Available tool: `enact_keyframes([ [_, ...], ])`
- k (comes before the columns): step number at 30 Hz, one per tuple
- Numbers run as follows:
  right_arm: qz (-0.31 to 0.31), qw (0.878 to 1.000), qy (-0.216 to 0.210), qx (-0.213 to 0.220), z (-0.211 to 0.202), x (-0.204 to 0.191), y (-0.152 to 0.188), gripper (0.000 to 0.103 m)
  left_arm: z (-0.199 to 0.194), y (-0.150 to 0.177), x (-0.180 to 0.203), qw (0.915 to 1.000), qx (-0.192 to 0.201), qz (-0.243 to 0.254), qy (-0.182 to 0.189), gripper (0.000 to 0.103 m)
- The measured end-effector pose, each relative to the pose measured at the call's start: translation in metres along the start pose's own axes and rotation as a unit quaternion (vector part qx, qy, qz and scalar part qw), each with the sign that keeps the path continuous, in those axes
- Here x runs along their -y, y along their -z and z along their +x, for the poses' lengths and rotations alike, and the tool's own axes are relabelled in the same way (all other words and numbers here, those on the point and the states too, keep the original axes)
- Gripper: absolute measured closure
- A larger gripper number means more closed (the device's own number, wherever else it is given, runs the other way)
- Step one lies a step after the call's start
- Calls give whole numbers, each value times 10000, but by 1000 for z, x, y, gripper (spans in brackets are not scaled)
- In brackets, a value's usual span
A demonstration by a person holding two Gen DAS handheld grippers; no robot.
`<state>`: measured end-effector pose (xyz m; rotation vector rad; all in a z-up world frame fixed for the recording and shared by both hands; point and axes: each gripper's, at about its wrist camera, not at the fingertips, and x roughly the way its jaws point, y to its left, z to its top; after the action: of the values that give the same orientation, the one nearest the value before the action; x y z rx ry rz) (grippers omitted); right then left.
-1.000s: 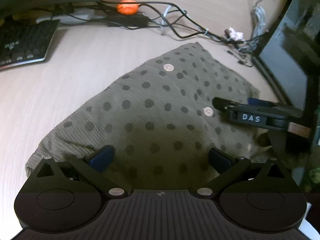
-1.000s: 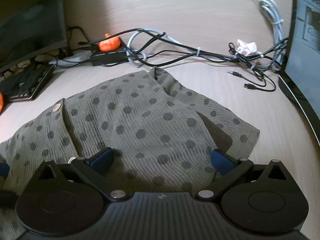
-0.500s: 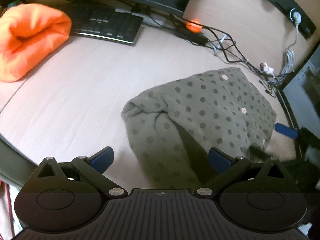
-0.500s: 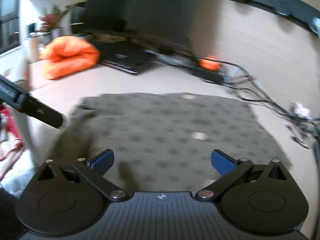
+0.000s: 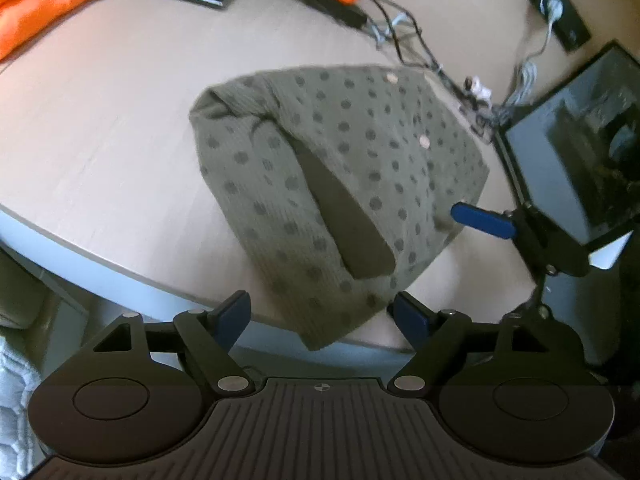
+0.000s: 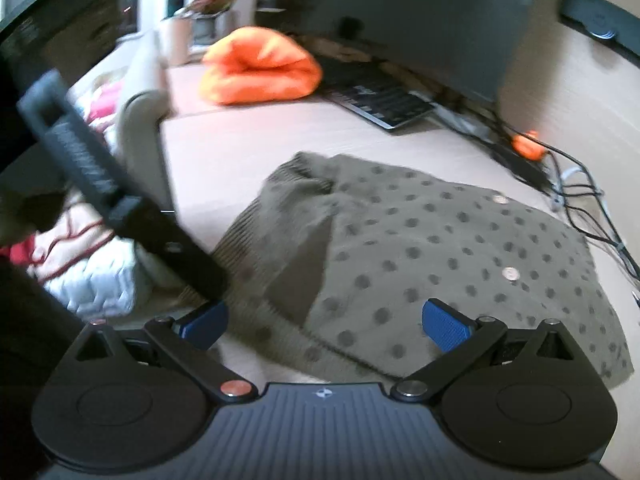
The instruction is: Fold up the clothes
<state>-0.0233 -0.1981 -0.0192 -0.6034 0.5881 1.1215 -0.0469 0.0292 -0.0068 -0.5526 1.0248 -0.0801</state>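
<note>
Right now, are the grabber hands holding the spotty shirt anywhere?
No. The left gripper and right gripper are both open, with nothing between their fingers. The polka-dot shirt lies folded on the desk.

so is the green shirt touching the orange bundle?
Apart. The right wrist view shows bare desk between the shirt and the orange bundle; the left wrist view shows the same gap.
</note>
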Motion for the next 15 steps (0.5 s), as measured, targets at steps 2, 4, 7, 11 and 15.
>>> enact_keyframes([
  [2,-51,10000,7,-38,2,-4,1,0,6,-1,7,9999,-59,126,-81,23],
  [4,-69,10000,26,-56,3,-7,3,0,7,-1,14,9995,-22,310,-67,25],
  [7,-70,9999,88,-93,7,-9,5,0,9,-4,20,9989,14,468,-96,25],
  [11,-109,9998,142,-110,10,-12,5,0,9,-9,25,9982,66,571,-186,25],
  [15,-118,9996,193,-149,19,-14,2,0,7,-11,24,9979,73,556,-335,25],
])
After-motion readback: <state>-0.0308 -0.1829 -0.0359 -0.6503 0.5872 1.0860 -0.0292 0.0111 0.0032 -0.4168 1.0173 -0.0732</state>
